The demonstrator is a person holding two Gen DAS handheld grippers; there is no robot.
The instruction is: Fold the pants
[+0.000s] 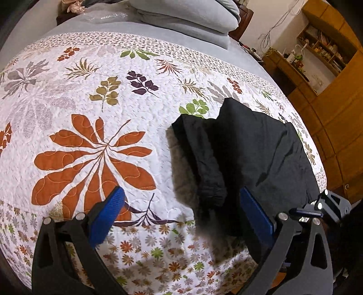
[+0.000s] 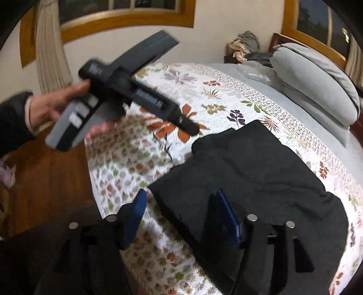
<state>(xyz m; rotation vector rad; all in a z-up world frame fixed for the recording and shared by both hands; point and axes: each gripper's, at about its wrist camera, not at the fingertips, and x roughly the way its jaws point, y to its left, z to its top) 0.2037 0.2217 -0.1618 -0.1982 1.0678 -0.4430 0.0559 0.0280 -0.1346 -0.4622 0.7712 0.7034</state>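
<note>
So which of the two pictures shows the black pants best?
The right wrist view: the pants lie nearly whole across the floral quilt. The left wrist view shows them off to one side, partly behind a gripper finger.

bed: floral quilt [image 1: 90, 102]; grey pillows [image 2: 317, 90] | wooden floor [image 2: 45, 181]; wood-framed windows [image 2: 127, 15]; wooden shelves [image 1: 326, 47]

Both grippers share black linkage arms with silver rivets and blue ribbed fingers [image 1: 109, 215]; the hand [image 2: 52, 106] emerges from a black sleeve [image 2: 13, 122].
</note>
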